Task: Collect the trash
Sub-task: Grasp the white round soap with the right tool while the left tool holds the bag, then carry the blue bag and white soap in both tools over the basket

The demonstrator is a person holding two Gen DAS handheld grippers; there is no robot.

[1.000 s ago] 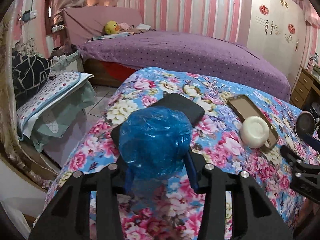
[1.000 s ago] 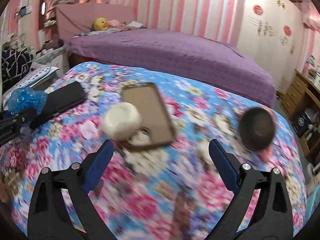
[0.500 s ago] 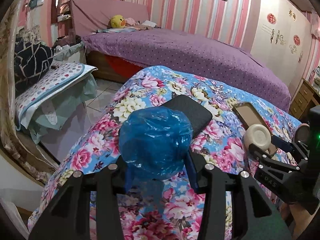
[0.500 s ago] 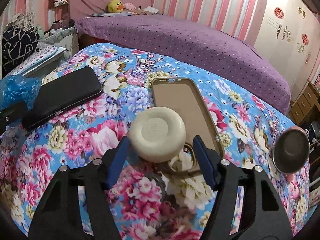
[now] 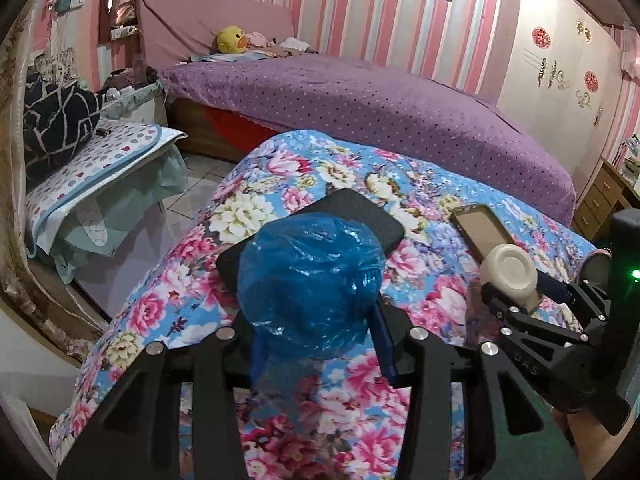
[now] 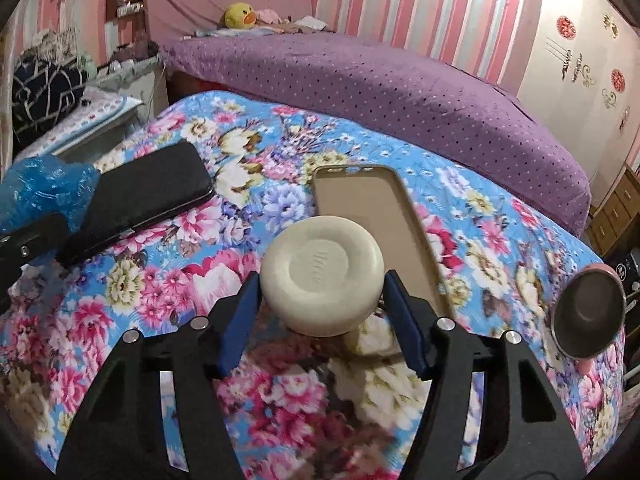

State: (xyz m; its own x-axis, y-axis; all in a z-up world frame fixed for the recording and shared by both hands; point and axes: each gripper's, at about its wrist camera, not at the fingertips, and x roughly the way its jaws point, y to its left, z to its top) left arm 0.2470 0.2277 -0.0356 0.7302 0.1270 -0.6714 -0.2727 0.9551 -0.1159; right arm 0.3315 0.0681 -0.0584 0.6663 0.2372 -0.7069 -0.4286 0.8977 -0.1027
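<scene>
Pink-striped bedroom, floral tabletop (image 6: pixel 472 216), left gripper (image 5: pixel 316 338) jaws pinching a crumpled blue plastic bag (image 5: pixel 310 284), right gripper (image 6: pixel 322 310) jaws pinching a cream round lid (image 6: pixel 322 274) — black phone (image 6: pixel 136 200) and phone case (image 6: pixel 368 200) lying nearby.

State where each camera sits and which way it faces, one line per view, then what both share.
Left wrist: sits on the left claw, facing across the flowered blue bedspread toward the purple bed; its claw grips a crumpled blue plastic bag; the right claw shows at the right.
Right wrist: sits on the right claw, facing the same way; it grips a round cream-coloured plastic lid.
Shared: bag, lid, black rectangular phone, tan empty phone case.
</scene>
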